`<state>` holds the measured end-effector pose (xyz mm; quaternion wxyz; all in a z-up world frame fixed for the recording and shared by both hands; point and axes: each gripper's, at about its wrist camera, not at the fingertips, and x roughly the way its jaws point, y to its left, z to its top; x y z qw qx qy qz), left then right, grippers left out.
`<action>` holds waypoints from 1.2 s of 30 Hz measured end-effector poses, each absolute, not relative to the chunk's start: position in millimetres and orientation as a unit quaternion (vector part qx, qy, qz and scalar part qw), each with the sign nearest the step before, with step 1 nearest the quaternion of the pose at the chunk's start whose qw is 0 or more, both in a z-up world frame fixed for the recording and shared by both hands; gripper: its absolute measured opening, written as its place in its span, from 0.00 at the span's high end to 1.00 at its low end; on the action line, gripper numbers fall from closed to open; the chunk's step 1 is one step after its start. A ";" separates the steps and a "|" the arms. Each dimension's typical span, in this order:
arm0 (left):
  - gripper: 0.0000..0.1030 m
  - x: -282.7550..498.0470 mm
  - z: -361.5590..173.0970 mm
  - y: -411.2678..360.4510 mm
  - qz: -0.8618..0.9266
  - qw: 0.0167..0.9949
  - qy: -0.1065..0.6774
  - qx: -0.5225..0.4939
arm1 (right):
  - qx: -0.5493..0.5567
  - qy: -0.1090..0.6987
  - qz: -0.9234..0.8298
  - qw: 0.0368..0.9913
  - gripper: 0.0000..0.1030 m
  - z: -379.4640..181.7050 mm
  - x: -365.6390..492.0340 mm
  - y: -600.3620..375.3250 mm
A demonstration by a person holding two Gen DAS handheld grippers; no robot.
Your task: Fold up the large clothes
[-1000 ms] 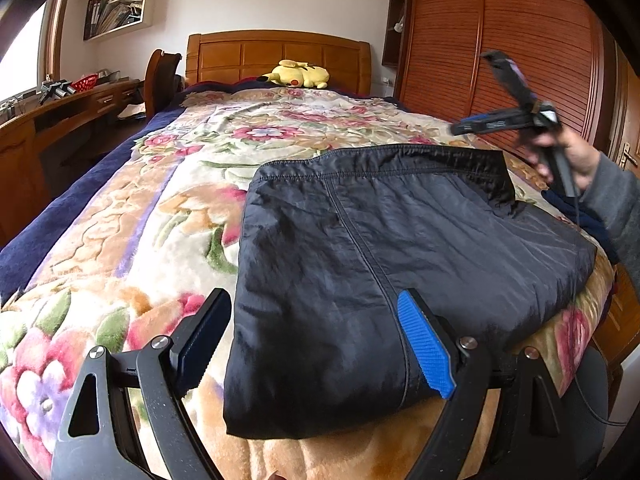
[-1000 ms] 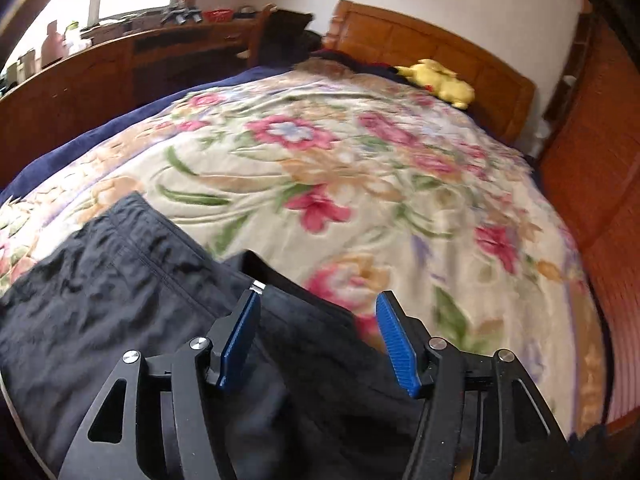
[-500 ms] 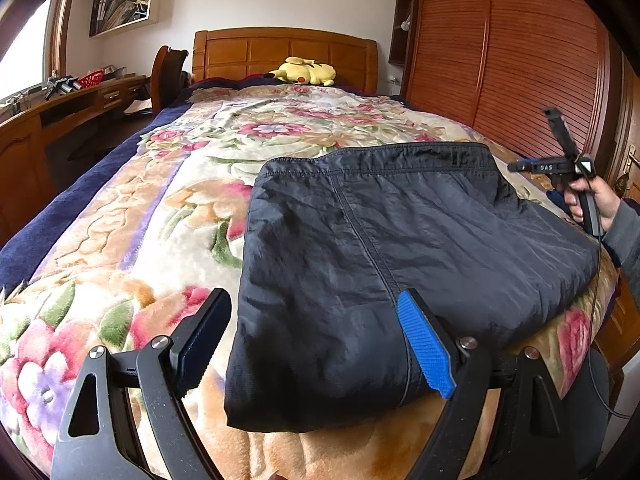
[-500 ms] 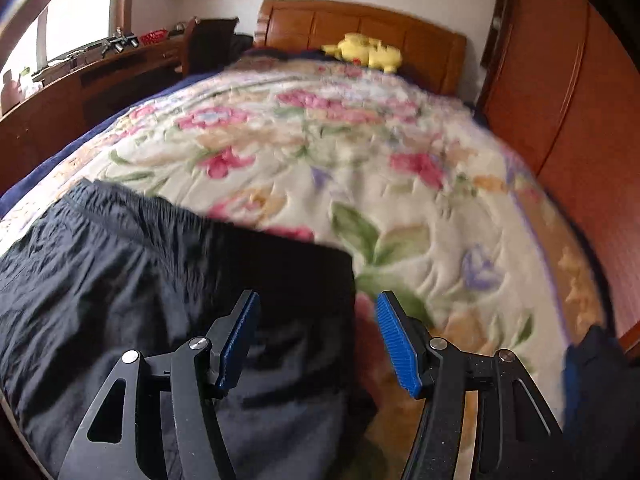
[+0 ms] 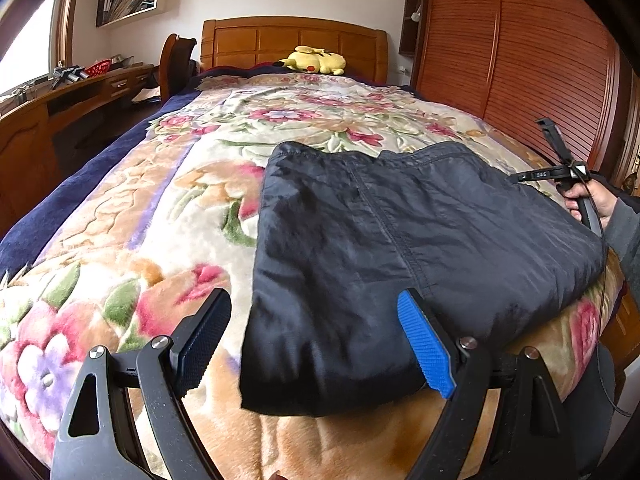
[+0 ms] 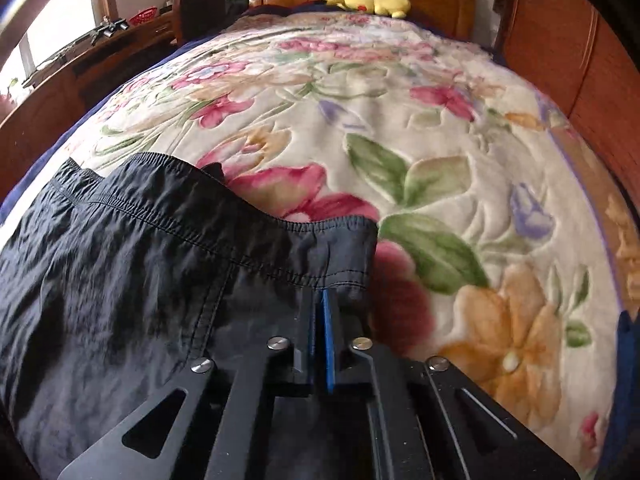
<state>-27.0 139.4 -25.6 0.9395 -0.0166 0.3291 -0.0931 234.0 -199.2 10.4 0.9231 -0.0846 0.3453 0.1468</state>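
Observation:
A black nylon garment lies folded on the floral blanket, its elastic waistband at the far side. My left gripper hovers open over the garment's near left corner. One of its fingers is above the blanket and the other above the cloth. My right gripper has its blue pads pressed together on the waistband's right corner, which rides up over the fingertips. In the left wrist view a hand holds that gripper at the garment's right edge, and its fingers are hidden behind the cloth.
The bed has a wooden headboard with a yellow plush toy in front of it. A wooden desk and chair run along the left. A slatted wardrobe stands close on the right. Bare blanket lies beyond the garment.
My right gripper came down and to the right, to the waistband corner, and its jaws went from open to shut on the cloth. My left gripper stayed open in place.

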 end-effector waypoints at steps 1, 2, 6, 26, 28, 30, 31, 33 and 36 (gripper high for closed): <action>0.17 -27.7 -26.3 140.9 -0.091 0.940 0.329 -0.017 | -0.091 0.336 0.124 0.929 1.00 12.8 233.1 -201.6; 0.17 -28.2 -27.0 141.9 -0.089 0.939 0.330 -0.018 | -0.093 0.329 0.098 0.934 1.00 15.0 230.4 -206.9; 0.17 -31.2 -29.6 147.4 -0.083 0.938 0.336 -0.026 | -0.068 0.329 0.058 0.940 1.00 18.6 226.2 -232.6; 0.17 -46.7 -36.7 159.9 -0.067 0.936 0.345 -0.034 | -0.081 0.242 0.178 0.950 0.43 22.6 45.0 -175.8; 0.17 -47.3 -37.6 160.8 -0.065 0.935 0.347 -0.034 | -0.080 0.242 0.195 0.947 0.43 16.0 34.1 -160.8; 0.17 -47.1 -38.4 161.3 -0.063 0.934 0.350 -0.034 | -0.081 0.241 0.207 0.945 0.43 10.2 26.6 -148.0; 0.17 -47.4 -39.2 161.4 -0.062 0.934 0.351 -0.034 | -0.082 0.238 0.211 0.944 0.43 7.4 21.7 -141.6; 0.17 -48.1 -41.6 162.4 -0.060 0.932 0.355 -0.036 | -0.080 0.232 0.220 0.944 0.43 3.4 12.8 -133.0; 0.17 -50.2 -44.4 162.7 -0.059 0.931 0.359 -0.037 | -0.076 0.231 0.239 0.940 0.43 -0.1 2.1 -123.8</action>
